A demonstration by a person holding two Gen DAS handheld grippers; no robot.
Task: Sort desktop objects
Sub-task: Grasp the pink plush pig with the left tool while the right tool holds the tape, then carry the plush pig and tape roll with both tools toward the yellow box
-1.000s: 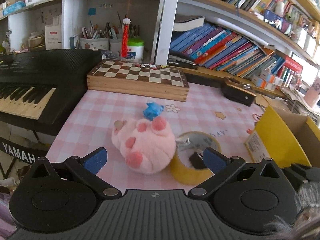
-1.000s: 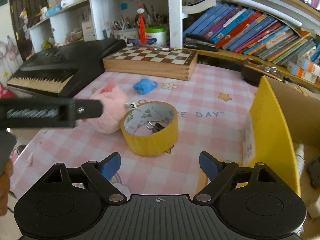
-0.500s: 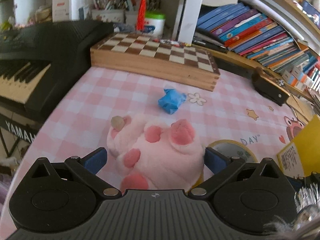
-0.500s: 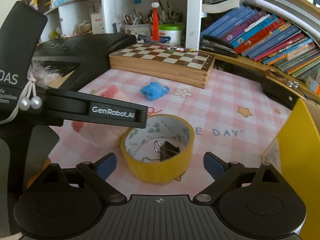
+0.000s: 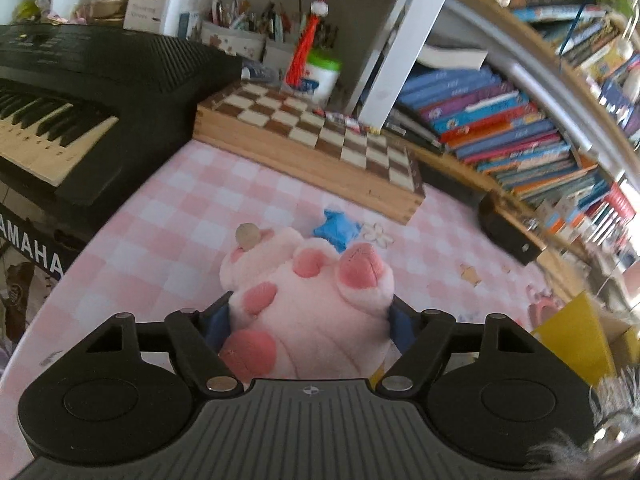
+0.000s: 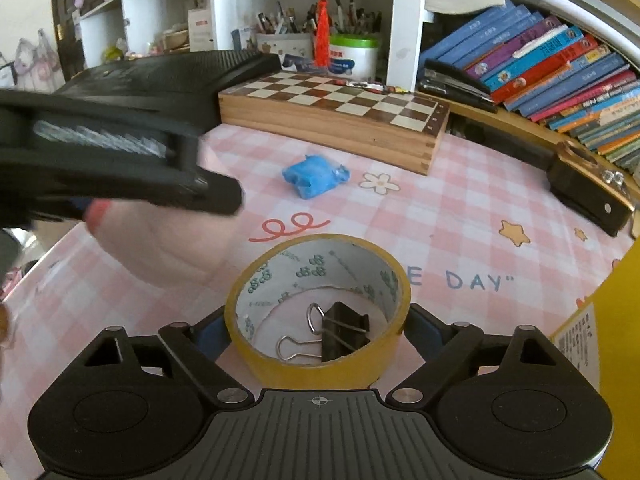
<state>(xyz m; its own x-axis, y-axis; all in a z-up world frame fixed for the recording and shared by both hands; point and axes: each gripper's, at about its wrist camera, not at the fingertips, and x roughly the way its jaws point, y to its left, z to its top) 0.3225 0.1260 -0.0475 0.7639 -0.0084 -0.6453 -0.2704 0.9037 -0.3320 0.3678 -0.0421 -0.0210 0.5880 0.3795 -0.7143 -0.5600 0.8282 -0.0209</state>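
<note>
Now your left gripper (image 5: 310, 320) pinches the pink plush toy (image 5: 308, 304) between both blue pads, while your right gripper (image 6: 318, 330) brackets the yellow tape roll (image 6: 320, 308), pads at its sides; you cannot tell whether they press it. One binder clip (image 6: 342, 336) lies inside the roll, and one blue wrapped item (image 6: 314, 176) sits near the chessboard (image 6: 336, 116). The plush blurs in the right view.

My left fingers (image 5: 218, 322) have blue, smooth pads, and they press into a soft, fuzzy pink plush toy (image 5: 308, 308). The table (image 6: 460, 216) wears a smooth pink checked cloth, and on it sits a shiny yellow roll of tape (image 6: 318, 364) with a black binder clip (image 6: 344, 334) and its thin shiny wire handles inside. Behind them is a wooden chessboard box (image 6: 332, 120) with a smooth top, and a crinkly, shiny blue wrapper (image 6: 314, 176).
</note>
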